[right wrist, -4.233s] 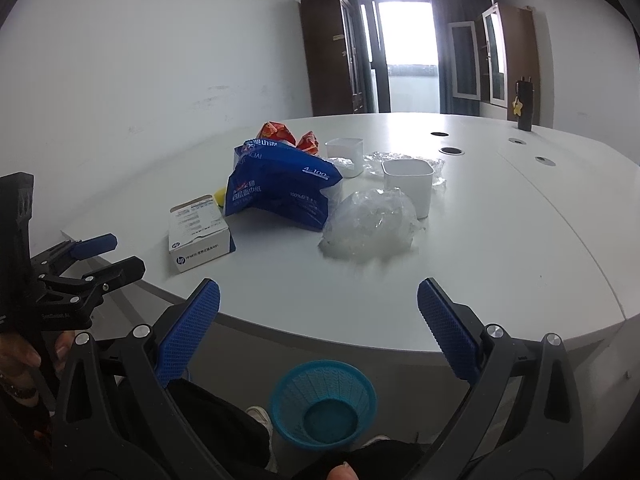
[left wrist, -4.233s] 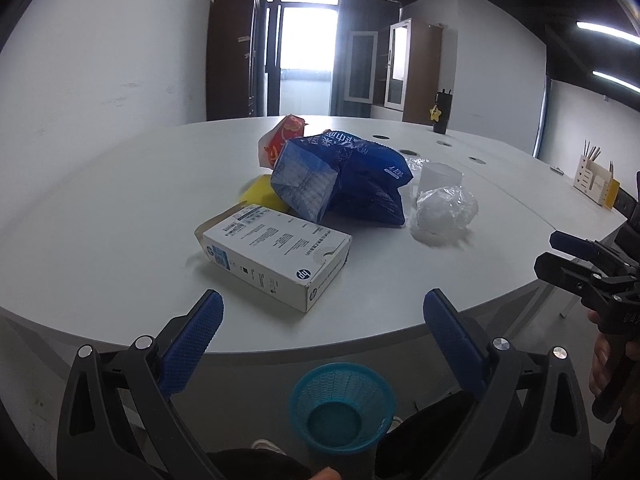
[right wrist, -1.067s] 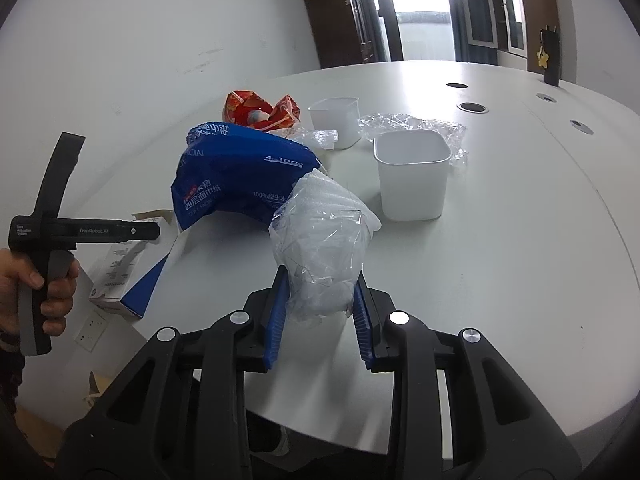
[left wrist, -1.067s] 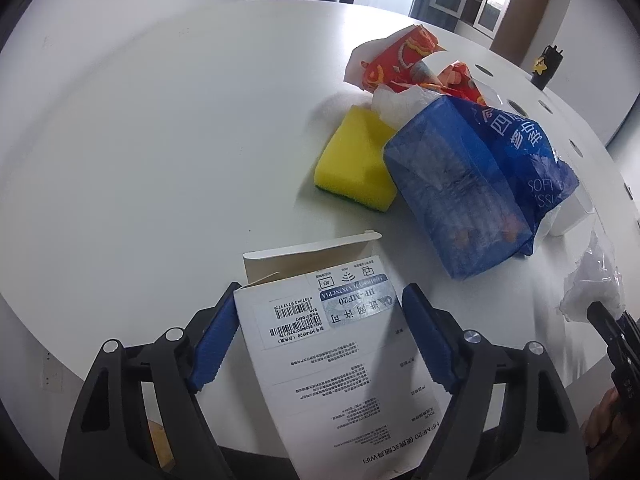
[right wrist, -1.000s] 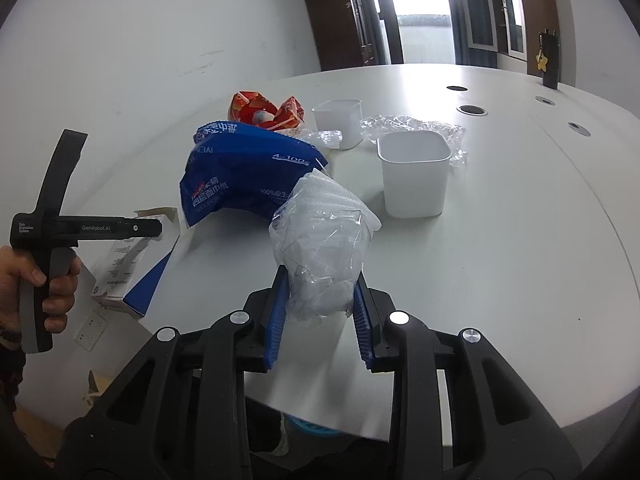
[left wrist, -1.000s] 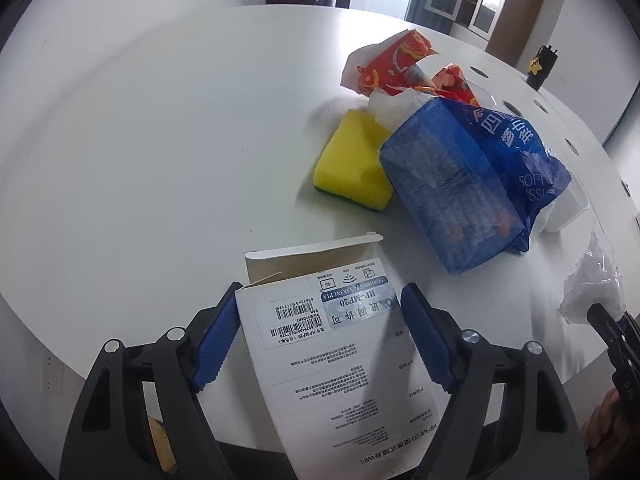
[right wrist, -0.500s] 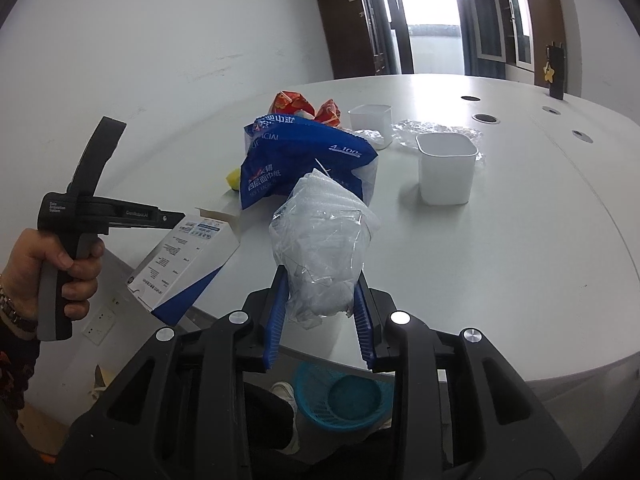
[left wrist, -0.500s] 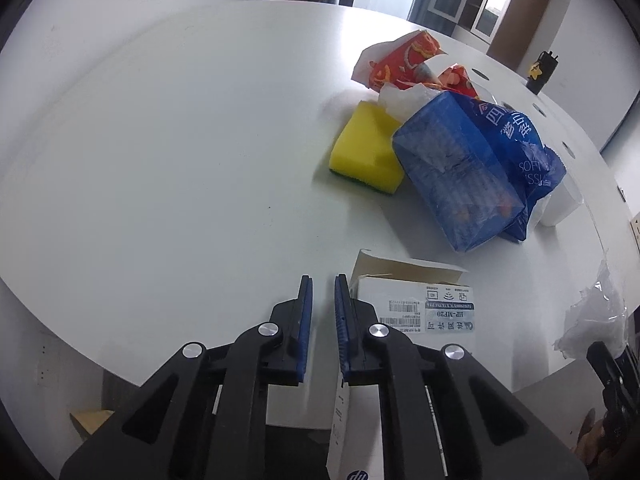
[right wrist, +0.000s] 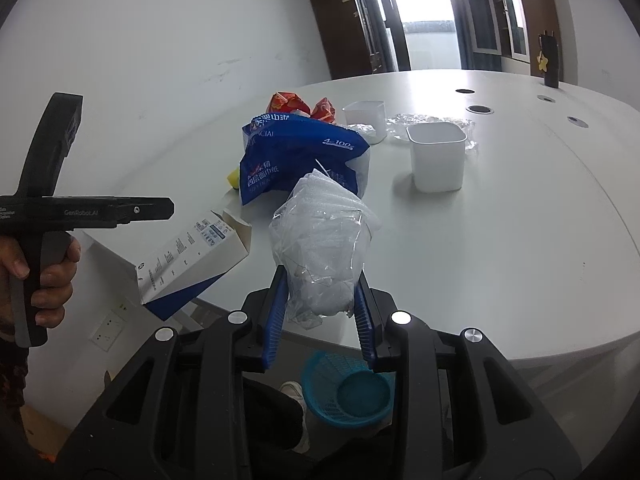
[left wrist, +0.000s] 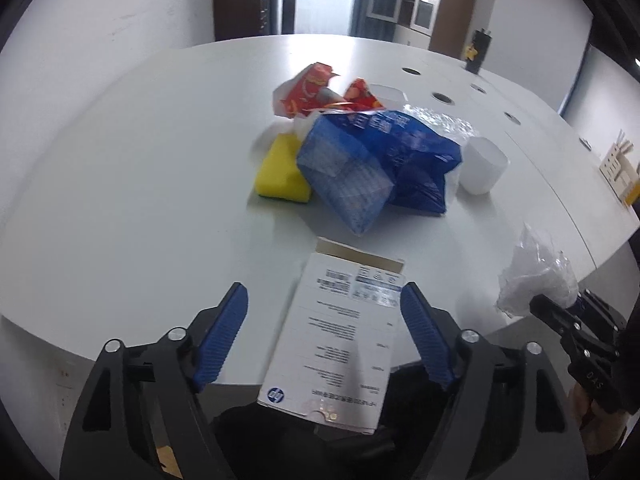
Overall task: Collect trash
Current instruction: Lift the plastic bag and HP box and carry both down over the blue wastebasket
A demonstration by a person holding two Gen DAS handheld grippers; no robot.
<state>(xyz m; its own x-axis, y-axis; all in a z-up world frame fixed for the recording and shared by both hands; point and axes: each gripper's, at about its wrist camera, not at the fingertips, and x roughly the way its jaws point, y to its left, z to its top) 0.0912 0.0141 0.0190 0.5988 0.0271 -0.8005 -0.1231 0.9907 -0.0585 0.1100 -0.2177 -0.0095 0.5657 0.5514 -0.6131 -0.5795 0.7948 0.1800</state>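
left wrist view: the left gripper [left wrist: 323, 292] has its jaws opening and already wide. the white printer box [left wrist: 340, 336] sits between the blue pads, nearer the right one, and neither pad looks to be pressing on it. the box is on the near side of the blue tissue pack [left wrist: 372, 160], tilted and sticking out past the edge of the table [left wrist: 140, 160]. a yellow sponge [left wrist: 280, 172] touches the pack's left side, a red snack wrapper [left wrist: 316, 92] lies behind it, and a white cup [left wrist: 482, 164] is just right of it. right wrist view: the right gripper [right wrist: 320, 280] is clamped on a crumpled clear plastic bag [right wrist: 324, 232], held in front of the pack. a blue basket [right wrist: 348, 388] sits on the floor, well below the pack.
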